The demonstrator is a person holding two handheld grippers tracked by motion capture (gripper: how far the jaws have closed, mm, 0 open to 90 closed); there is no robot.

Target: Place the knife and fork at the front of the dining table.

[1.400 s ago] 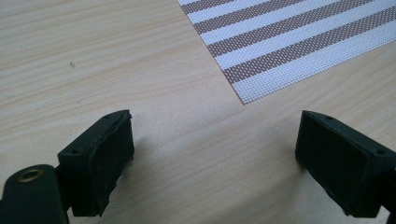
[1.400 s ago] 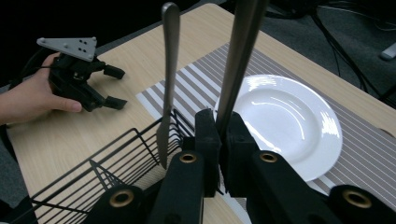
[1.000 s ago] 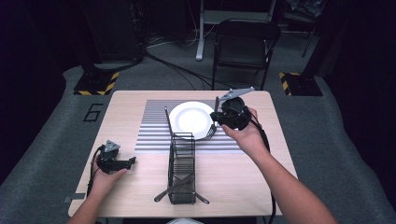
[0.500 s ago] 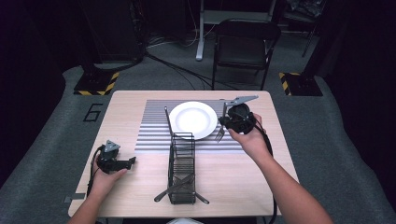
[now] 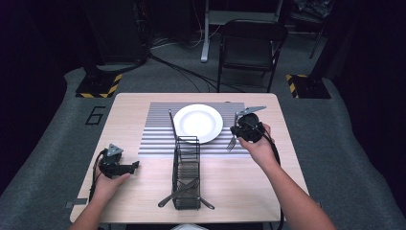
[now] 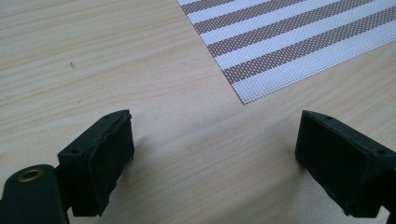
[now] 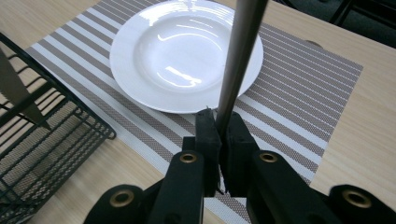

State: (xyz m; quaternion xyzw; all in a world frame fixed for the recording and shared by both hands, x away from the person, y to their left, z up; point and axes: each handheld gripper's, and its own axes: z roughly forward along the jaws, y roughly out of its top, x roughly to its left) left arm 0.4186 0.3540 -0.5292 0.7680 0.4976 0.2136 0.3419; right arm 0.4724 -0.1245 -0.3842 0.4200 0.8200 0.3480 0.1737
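Note:
My right gripper point(image 5: 241, 130) hovers low over the right side of the striped placemat point(image 5: 158, 125), just right of the white plate point(image 5: 197, 123). It is shut on a metal fork point(image 5: 231, 143) whose tines hang down toward the mat. In the right gripper view the fork's handle point(image 7: 240, 51) rises from between the closed jaws of the right gripper point(image 7: 219, 128), with the plate point(image 7: 187, 51) behind it. My left gripper point(image 5: 133, 166) rests on the bare wood at the front left. Its jaws stand wide apart, nothing between them, in the left gripper view point(image 6: 215, 154), near the placemat's corner point(image 6: 289, 42).
A black wire rack point(image 5: 186, 177) stands at the front middle of the table, with cutlery in it and a long utensil point(image 5: 171, 122) leaning up from its far end. A knife blade point(image 7: 18, 88) shows by the rack point(image 7: 42, 154). A folding chair point(image 5: 251, 45) stands beyond the table.
My right gripper has come down and to the right with the fork, from over the plate's right rim to beside the plate. The left gripper has stayed put.

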